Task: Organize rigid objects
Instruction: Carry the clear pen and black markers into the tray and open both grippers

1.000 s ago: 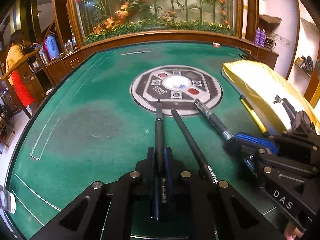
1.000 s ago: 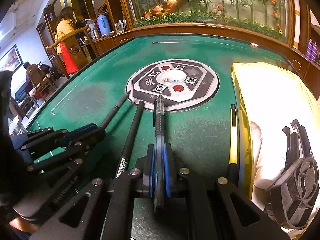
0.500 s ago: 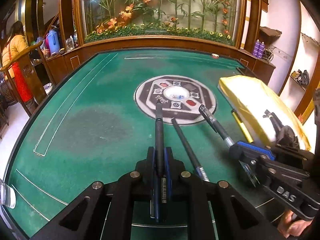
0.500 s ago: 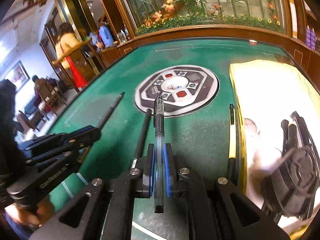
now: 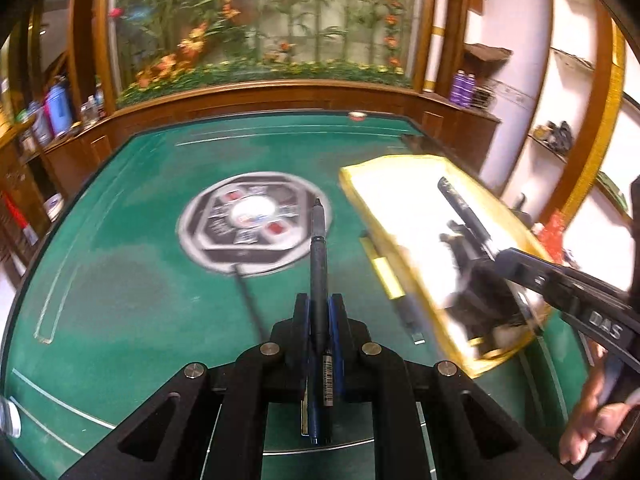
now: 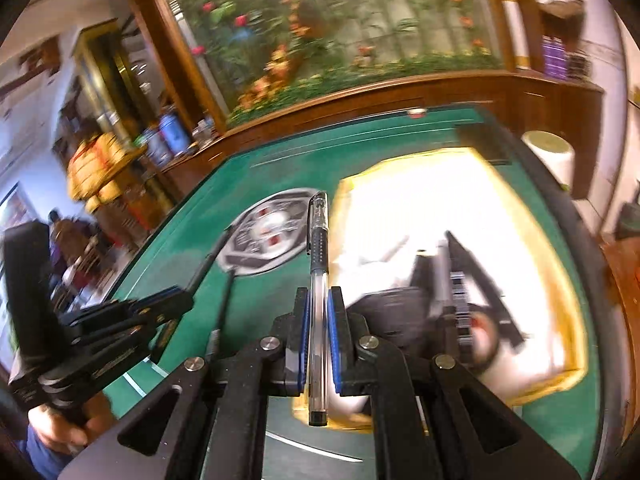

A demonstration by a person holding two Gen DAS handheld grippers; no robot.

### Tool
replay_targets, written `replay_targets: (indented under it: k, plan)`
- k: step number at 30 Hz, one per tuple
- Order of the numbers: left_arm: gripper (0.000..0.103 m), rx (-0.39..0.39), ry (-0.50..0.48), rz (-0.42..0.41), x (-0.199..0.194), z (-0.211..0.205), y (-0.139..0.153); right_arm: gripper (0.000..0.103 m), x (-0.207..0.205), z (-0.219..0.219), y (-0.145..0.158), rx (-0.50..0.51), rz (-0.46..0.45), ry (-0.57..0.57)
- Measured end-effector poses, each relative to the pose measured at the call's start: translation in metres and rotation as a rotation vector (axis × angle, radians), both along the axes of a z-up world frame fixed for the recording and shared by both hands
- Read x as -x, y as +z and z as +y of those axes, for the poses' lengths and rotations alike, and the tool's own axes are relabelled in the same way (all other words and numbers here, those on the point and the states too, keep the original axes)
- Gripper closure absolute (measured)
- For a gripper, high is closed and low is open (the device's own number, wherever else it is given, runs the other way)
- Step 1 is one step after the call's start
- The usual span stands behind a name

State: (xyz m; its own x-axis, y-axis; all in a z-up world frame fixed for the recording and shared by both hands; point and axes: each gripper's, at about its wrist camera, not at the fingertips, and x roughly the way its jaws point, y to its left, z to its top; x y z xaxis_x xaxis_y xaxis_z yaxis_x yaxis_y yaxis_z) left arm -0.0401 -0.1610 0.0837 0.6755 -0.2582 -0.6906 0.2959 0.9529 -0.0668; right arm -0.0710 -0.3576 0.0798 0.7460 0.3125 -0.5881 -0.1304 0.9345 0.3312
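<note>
My left gripper (image 5: 320, 305) is shut on a black pen (image 5: 319, 248) that sticks out forward above the green table. My right gripper (image 6: 318, 297) is shut on a clear pen with a black grip (image 6: 319, 240) and hangs over the near end of a yellow box with a white lining (image 6: 400, 160). In the left wrist view the box (image 5: 352, 174) stands at the right, with the right gripper (image 5: 505, 257) above it. A thin black pen (image 5: 249, 300) lies on the felt, and a yellow pen (image 5: 385, 278) lies along the box's left side.
A round grey control panel (image 5: 224, 236) sits in the table's middle. Dark objects (image 6: 460, 292) lie inside the box. A raised wooden rim (image 5: 280, 96) borders the table. The left gripper (image 6: 182, 299) shows at the left of the right wrist view, near the thin black pen (image 6: 223, 300).
Both grippers have risen off the felt with their pens. The right one swung rightward over the yellow box; the left one shifted right, leaving the thin black pen to its left.
</note>
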Motion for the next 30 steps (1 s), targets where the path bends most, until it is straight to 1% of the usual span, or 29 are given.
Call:
replay_targets:
  k: [3,8,11,15,18,21,24,27,30]
  plan:
    - [0.094,0.007,-0.053,0.007,0.0,-0.024,0.005,0.095,-0.001,-0.022,-0.002,-0.003,0.009,-0.057]
    - [0.094,0.014,-0.12,0.032,-0.005,-0.064,0.006,0.095,-0.001,-0.048,-0.006,-0.013,0.02,-0.115]
    - [0.094,0.02,-0.153,0.047,-0.012,-0.084,0.005,0.095,-0.005,-0.059,-0.01,-0.009,0.035,-0.141]
    - [0.094,0.029,-0.186,0.084,-0.028,-0.105,0.0,0.095,-0.013,-0.072,-0.023,-0.014,0.072,-0.166]
    - [0.094,0.02,-0.196,0.106,-0.037,-0.117,-0.008,0.095,-0.016,-0.078,-0.031,-0.017,0.094,-0.17]
    - [0.094,-0.011,-0.186,0.105,-0.045,-0.127,-0.016,0.095,-0.018,-0.079,-0.035,-0.012,0.11,-0.172]
    - [0.095,-0.023,-0.188,0.101,-0.053,-0.136,-0.021,0.095,-0.026,-0.078,-0.038,0.003,0.126,-0.172]
    - [0.095,0.0,-0.191,0.124,-0.064,-0.142,-0.027,0.095,-0.032,-0.08,-0.041,0.004,0.139,-0.176]
    - [0.095,0.002,-0.197,0.126,-0.068,-0.146,-0.029,0.095,-0.038,-0.083,-0.043,-0.006,0.15,-0.18]
